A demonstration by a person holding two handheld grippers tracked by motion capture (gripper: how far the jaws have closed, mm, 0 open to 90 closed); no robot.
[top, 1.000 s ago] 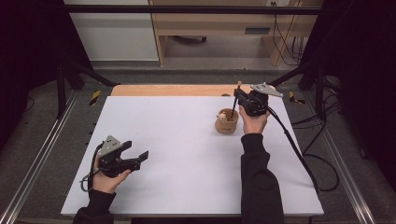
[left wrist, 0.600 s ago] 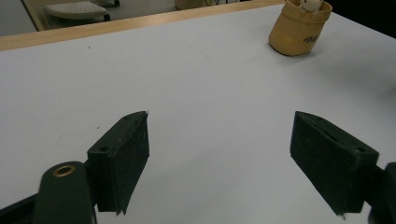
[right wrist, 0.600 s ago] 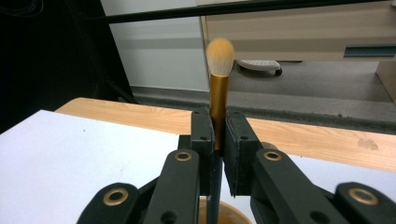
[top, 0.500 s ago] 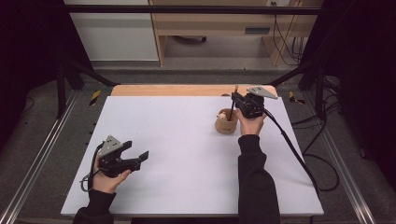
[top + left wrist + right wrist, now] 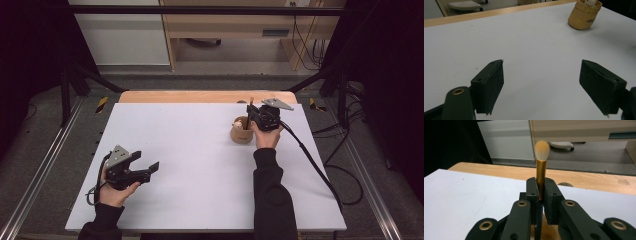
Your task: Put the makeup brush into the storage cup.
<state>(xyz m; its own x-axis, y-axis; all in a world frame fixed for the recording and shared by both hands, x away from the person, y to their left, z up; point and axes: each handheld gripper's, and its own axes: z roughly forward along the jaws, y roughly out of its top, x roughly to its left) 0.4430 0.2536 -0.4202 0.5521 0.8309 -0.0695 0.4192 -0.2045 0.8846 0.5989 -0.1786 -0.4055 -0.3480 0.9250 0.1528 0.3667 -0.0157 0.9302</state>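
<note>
While the right gripper (image 5: 251, 116) sits clamped on a makeup brush (image 5: 541, 162), its jaws pinched tight on the gold ferrule with the pale bristle head standing upright above them, the work in hand looks like putting that brush into the small tan cup (image 5: 241, 132). In the high view the cup stands at about two o'clock on the white counter (image 5: 200, 150), with the right gripper just above and beside its rim and the brush's dark handle pointing down into its mouth. Something pale already rests inside the cup (image 5: 584, 15), too small to name. The left gripper (image 5: 150, 169) rests at about eight o'clock, well apart from the cup, its jaws spread wide with nothing between them.

Judging by this, the brush is near its seat. The next move calls for easing the handle straight down until it bottoms in the cup, then parting the jaws gently so the light cup does not tip or slide.
</note>
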